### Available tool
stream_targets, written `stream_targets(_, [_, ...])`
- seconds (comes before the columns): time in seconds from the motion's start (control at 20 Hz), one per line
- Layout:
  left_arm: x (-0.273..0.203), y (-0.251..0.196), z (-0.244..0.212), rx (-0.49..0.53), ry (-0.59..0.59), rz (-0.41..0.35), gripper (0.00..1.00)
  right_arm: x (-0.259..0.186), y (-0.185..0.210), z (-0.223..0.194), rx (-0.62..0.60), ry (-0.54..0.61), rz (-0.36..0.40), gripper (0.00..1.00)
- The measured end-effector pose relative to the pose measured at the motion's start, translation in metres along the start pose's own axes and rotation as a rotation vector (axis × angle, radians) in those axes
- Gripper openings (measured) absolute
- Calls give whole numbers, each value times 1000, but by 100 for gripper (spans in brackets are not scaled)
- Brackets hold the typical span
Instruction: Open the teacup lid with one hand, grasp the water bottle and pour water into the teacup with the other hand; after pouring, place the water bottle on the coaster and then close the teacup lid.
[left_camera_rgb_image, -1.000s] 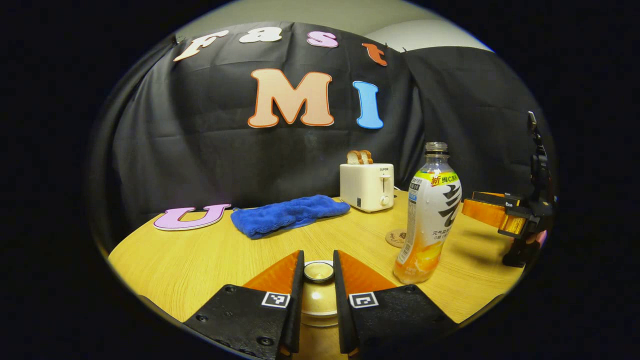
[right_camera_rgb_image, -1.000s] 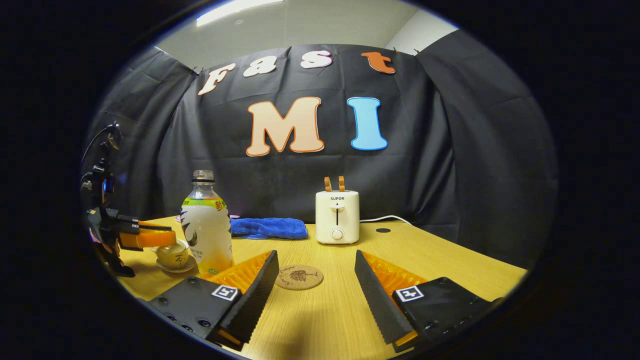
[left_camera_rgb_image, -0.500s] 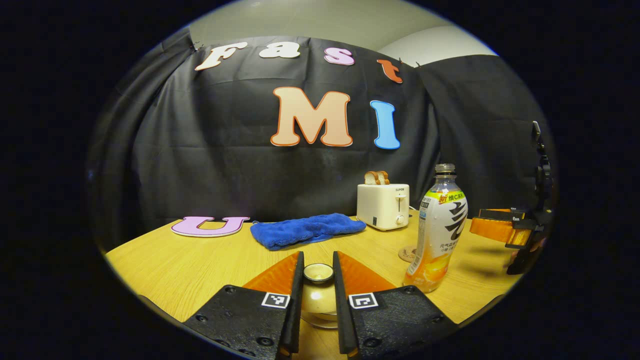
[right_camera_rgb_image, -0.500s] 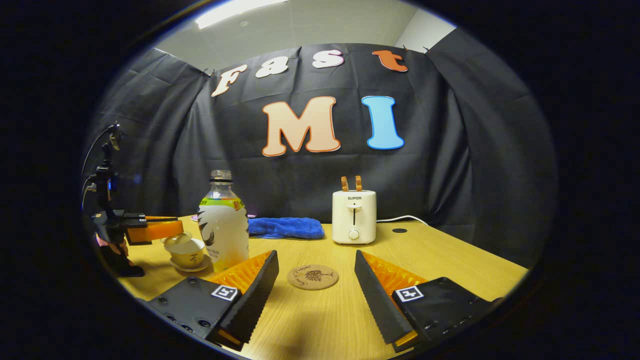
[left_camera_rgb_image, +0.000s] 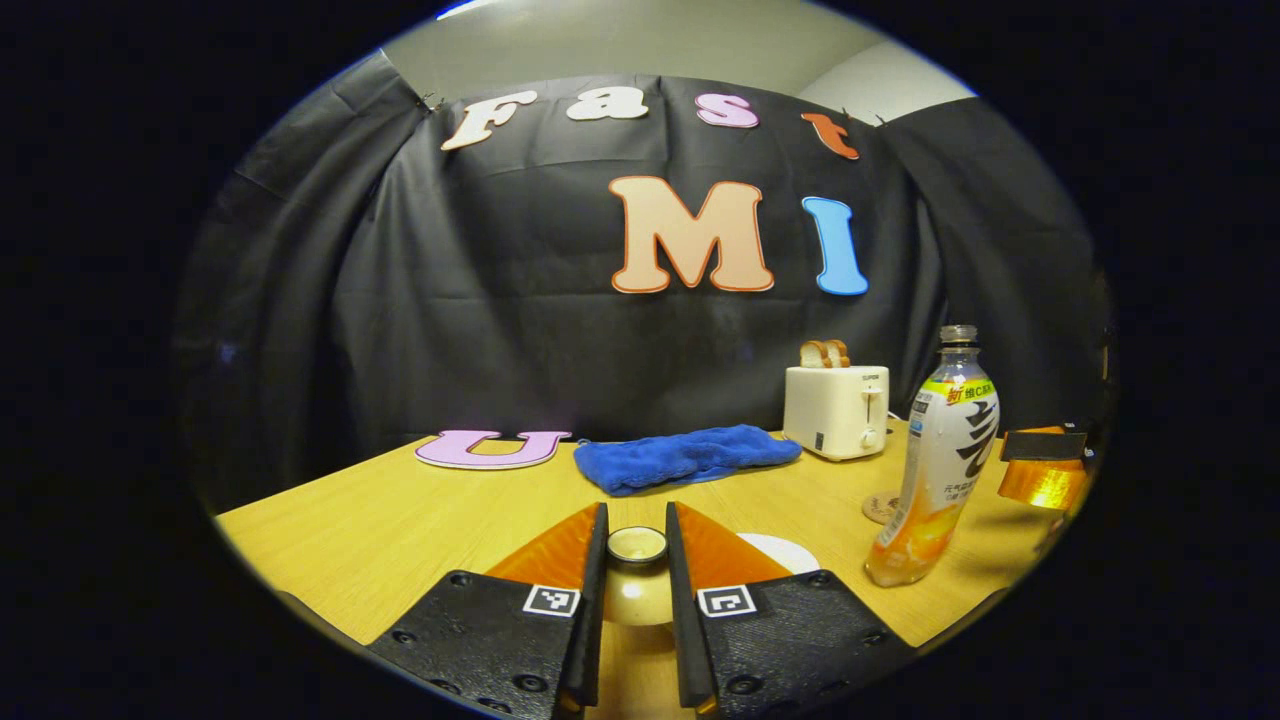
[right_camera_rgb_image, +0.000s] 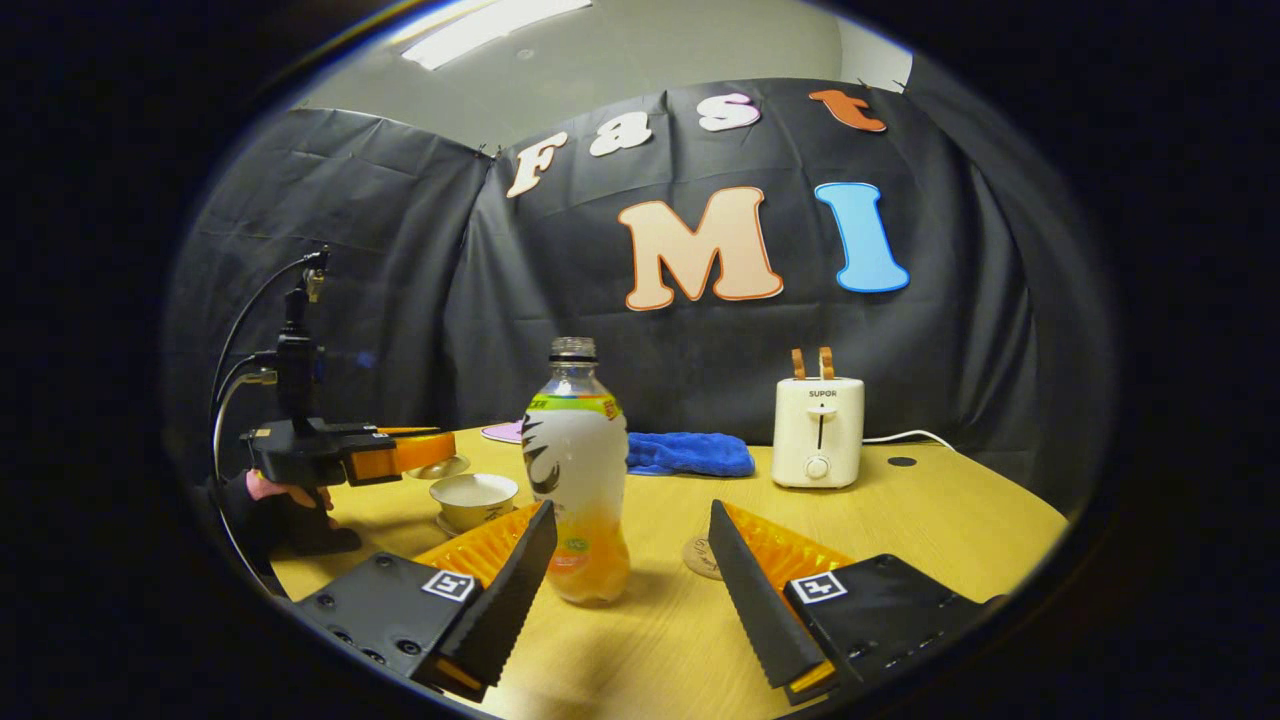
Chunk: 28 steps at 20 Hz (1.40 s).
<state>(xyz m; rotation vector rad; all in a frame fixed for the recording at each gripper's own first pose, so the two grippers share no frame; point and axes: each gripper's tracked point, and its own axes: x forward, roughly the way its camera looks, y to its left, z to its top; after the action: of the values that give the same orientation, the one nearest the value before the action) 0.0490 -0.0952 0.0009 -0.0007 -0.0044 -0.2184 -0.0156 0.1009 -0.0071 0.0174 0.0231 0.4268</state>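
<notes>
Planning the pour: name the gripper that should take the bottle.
Right. The right gripper is open with the water bottle standing between its fingers, while the left gripper is shut on the teacup lid.

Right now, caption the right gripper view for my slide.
Open right hand-held gripper nears bottle; left hand-held gripper holds lid above teacup.

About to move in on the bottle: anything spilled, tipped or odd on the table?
Nothing stands out. The water bottle stands upright with no cap on, the teacup sits open on its saucer, and the left gripper holds the lid lifted clear. No spill shows on the table. The right gripper is open near the bottle.
</notes>
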Motion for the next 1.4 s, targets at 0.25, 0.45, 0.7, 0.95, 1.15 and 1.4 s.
stream_targets(0.25, [-8,28,0,3,-2,89,28,13,23,-2,2,12,21,93])
stream_targets(0.45, [-16,41,0,1,-4,106,28,26,34,-7,0,44,6,97])
stream_targets(0.7, [-20,52,-1,0,-2,121,27,41,29,-17,-1,103,-65,93])
stream_targets(0.95, [-21,53,-2,-1,0,128,27,51,29,-19,-9,114,-108,97])
stream_targets(1.15, [-21,52,-3,-3,2,126,27,60,33,-22,-15,123,-121,94])
stream_targets(1.4, [-21,52,-1,-1,-2,121,27,63,31,-24,-25,134,-160,76])
